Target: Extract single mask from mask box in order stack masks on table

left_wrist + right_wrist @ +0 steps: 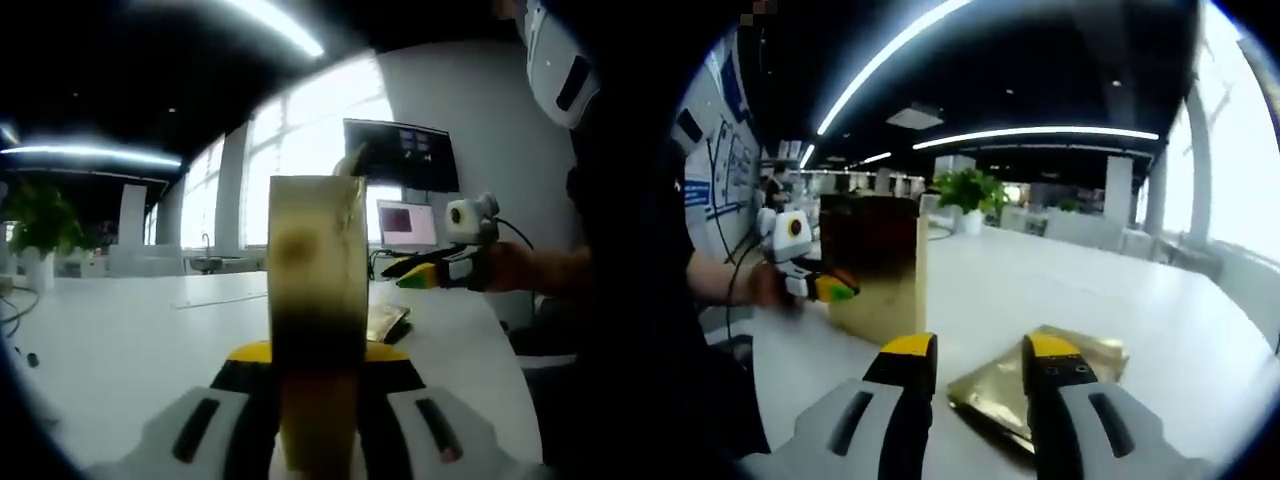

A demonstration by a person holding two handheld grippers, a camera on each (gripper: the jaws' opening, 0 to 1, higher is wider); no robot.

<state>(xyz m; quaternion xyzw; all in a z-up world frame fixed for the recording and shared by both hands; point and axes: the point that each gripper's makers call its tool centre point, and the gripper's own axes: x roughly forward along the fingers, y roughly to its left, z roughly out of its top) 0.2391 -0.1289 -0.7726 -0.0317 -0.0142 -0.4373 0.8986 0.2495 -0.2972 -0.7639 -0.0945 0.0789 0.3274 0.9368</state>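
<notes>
- The mask box [318, 300] is held clamped in the left gripper [318, 385], above the worktop [120, 340].
- The right gripper [975, 365], jaws apart and empty, hovers over a gold mask packet [1080, 362] beside the box.
- Judged next: another mask is to be drawn out.

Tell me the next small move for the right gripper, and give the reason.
Probably raise the right gripper toward the top of the upright gold mask box to pull out another mask. Its fingers are open and empty above the flat gold mask packets lying on the white table, while the left gripper is clamped on the box.
</notes>
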